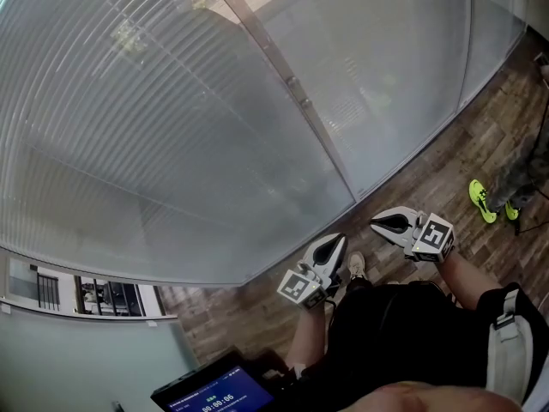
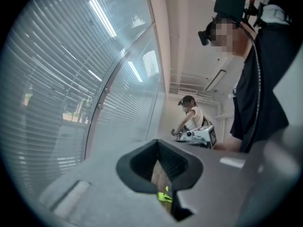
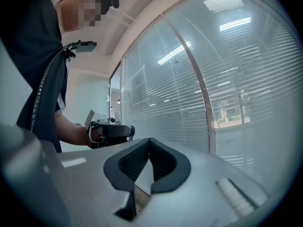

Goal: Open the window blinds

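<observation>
The window blinds [image 1: 171,101] hang lowered behind glass, their slats filling most of the head view, with a brown mullion [image 1: 292,84] running down between two panes. The same blinds [image 2: 52,93] [image 3: 236,84] appear in both gripper views. My left gripper [image 1: 334,240] [image 2: 157,142] and right gripper [image 1: 375,222] [image 3: 149,140] are held low in front of my body, well short of the glass. Both are shut with nothing between the jaws. They point roughly toward each other, so each sees the other: the right gripper [image 2: 199,135], the left gripper [image 3: 109,130].
A wooden floor [image 1: 446,170] runs along the window's foot. Another person in yellow-green shoes [image 1: 480,201] stands to the right, also seen in the left gripper view as a bystander [image 2: 191,112]. A dark screen [image 1: 219,389] sits at my chest.
</observation>
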### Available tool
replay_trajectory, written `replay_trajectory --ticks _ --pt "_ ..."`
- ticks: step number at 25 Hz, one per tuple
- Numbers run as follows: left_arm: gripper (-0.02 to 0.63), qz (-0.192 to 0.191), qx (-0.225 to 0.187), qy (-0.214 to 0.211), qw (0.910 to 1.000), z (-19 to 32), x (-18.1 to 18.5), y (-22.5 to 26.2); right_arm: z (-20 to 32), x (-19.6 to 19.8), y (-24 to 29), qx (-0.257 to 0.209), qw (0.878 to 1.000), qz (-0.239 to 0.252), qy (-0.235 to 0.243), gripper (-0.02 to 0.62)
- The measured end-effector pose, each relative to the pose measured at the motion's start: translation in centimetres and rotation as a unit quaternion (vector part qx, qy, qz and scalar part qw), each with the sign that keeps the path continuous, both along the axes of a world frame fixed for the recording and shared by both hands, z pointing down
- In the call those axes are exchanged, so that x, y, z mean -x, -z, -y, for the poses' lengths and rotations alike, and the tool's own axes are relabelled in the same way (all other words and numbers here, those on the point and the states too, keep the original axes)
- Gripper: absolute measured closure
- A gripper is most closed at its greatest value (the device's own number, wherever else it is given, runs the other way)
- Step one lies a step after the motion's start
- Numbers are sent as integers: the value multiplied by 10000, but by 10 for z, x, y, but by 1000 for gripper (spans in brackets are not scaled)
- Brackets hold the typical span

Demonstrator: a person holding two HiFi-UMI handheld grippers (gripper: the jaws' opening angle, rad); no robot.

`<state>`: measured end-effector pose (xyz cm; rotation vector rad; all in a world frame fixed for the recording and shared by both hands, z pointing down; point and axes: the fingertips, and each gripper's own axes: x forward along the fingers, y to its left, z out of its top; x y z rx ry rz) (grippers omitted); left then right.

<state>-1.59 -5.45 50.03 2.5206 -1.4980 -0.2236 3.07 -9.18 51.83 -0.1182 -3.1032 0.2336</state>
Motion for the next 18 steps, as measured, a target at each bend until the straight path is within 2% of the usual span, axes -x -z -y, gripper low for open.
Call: replay_trajectory --ticks 5,10,18 --pt "604 -196 -75 -121 9997 18 18 5 16 16 1 -8 10000 -28 -93 592" --pt "604 -90 -113 -328 9994 46 41 6 46 43 2 10 9996 -12 -299 592" --pt "604 301 -199 -567 9977 90 93 22 91 95 24 -72 9979 87 -635 592"
